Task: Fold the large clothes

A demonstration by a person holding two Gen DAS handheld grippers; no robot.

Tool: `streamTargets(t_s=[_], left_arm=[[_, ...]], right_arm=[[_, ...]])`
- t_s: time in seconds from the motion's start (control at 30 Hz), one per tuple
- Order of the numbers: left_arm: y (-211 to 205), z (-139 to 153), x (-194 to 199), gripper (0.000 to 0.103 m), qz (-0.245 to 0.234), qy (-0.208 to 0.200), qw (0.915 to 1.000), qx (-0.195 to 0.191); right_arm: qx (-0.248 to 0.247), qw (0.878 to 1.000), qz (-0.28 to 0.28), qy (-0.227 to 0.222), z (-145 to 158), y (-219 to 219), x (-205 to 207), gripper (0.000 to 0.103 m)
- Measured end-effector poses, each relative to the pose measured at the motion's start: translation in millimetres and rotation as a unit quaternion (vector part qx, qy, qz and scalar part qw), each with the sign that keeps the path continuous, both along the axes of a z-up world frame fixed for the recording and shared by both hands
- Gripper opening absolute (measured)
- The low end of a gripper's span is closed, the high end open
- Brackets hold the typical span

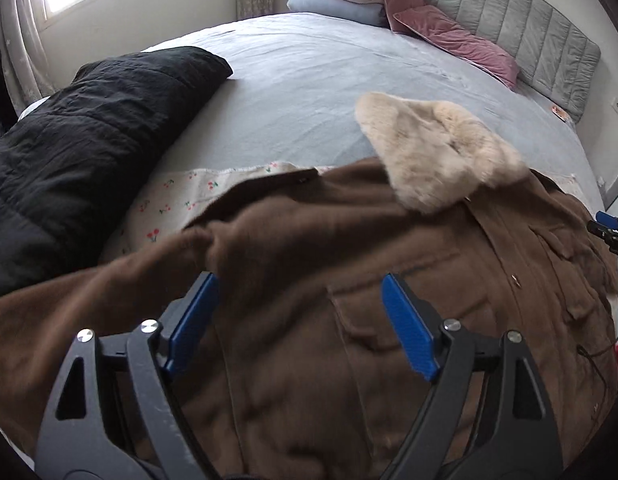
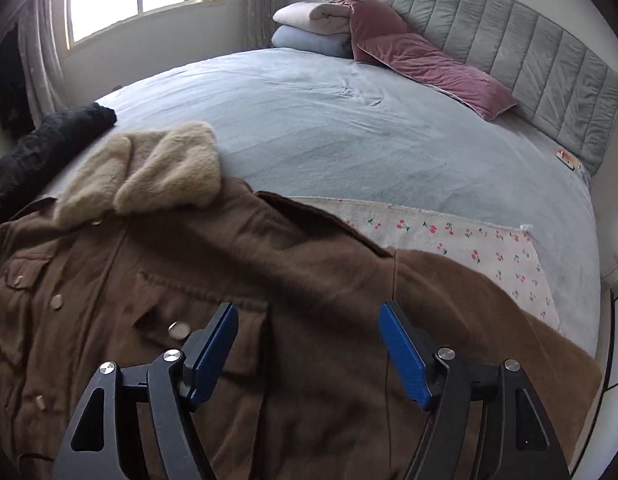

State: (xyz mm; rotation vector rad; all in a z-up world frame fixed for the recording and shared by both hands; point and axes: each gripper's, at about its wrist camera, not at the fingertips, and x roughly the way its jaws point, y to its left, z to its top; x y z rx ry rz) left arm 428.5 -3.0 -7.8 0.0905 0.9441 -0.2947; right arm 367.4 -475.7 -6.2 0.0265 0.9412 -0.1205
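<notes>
Claws: my left claw (image 1: 297, 324) and right claw (image 2: 309, 348) stood open, empty.
Risk: brown coat (image 1: 349, 300) sleeves could slip and bunch.

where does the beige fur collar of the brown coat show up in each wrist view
Left wrist view: the fur collar sits right of centre, at the top edge of the brown coat, against the grey bedsheet.
Right wrist view: the fur collar sits upper left, again at the coat's top edge.
Shared landmark: the pink pillow leaning on the grey headboard.
</notes>
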Motion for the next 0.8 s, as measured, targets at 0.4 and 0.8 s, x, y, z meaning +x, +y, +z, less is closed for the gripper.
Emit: streamTargets(t_s=[0.4,0.8], left_arm=[[49,-34,-186,0.084,0.009,0.196,0.9795,-0.044],[71,-55,-324,0.083,-0.069,0.250,0.9473,-0.188]], right_arm=[[0.061,0.996,-0.041,0.044,26,5,-189,0.080],[0.167,0.982,-0.066,0.064,-13,31,-276,0.080]])
